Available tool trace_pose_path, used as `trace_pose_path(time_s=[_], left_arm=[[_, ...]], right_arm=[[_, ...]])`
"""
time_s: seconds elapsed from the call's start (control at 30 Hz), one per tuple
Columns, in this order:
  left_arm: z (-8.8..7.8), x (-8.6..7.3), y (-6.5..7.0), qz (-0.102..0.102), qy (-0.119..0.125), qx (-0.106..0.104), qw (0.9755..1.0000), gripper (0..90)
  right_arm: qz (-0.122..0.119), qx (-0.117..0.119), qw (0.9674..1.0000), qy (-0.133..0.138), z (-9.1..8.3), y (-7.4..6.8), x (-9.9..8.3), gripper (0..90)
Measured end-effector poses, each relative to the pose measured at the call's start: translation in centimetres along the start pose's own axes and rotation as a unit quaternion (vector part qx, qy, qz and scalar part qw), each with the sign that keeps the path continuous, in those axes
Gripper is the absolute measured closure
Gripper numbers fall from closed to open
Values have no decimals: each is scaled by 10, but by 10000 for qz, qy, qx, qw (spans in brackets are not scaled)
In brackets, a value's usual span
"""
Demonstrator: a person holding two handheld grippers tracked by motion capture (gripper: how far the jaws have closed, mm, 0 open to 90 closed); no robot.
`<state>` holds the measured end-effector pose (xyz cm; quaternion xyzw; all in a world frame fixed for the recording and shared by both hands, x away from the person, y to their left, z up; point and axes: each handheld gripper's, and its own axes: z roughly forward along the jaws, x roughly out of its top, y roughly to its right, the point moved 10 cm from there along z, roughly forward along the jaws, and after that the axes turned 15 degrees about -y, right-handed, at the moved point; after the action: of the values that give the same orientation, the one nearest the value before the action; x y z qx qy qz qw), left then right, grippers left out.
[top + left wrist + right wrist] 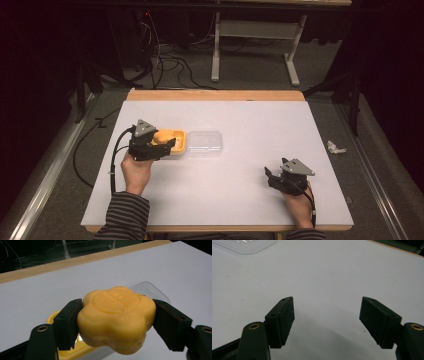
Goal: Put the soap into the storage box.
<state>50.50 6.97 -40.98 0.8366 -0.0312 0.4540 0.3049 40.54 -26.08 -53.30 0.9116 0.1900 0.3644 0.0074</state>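
I have the left tool [113, 322] clamped on the yellow soap [116, 320], one jaw pressed against each side of it. The soap is a flower-shaped bar with rounded lobes, roughly as wide as it is long, so I can name no clear long axis. Its broad stamped face (a raised round disc with lettering too blurred for me to read) points upward and tilts a little away from the left gripper view's camera. It sits above the yellow tray [75, 350], whose rim I see beneath and to the left of it; I cannot tell whether the bar touches the tray.

From the high view, the left tool [167, 144] and soap [162, 136] are at the left part of the white bench [250, 190], over the yellow tray [181, 147]. Just beside the tray, to its right, lies the clear lid [205, 144], a rounded rectangle with its long axis running left to right across the bench.

My right tool [268, 176] rests low near the bench's front right, well apart from the tray. Its jaws stand spread wide with nothing between them, bare bench under them.
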Motion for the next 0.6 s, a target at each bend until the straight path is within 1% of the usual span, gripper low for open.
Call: trace_pose_path(time_s=[0.17, 0.33, 0.37, 0.53, 0.57, 0.6], left_arm=[[9, 4, -12, -122, 44, 147, 9998, 282], [17, 5, -24, -148, 33, 327, 9994, 282], [18, 4, -26, -125, 13, 368, 9992, 281], [29, 4, -37, -235, 1, 511, 9984, 282], [29, 4, -37, -235, 1, 511, 9984, 282], [34, 2, -40, -244, -46, 557, 9981, 282]], right_arm=[[0, -2, 10000, 2, 0, 0, 0, 287], [-5, 1, 10000, 1, 0, 0, 0, 286], [-5, 1, 10000, -1, 0, 0, 0, 286], [-14, -14, 10000, 5, 0, 0, 0, 286], [-16, -6, 10000, 10, 0, 0, 0, 286], [-16, -6, 10000, 3, 0, 0, 0, 286]])
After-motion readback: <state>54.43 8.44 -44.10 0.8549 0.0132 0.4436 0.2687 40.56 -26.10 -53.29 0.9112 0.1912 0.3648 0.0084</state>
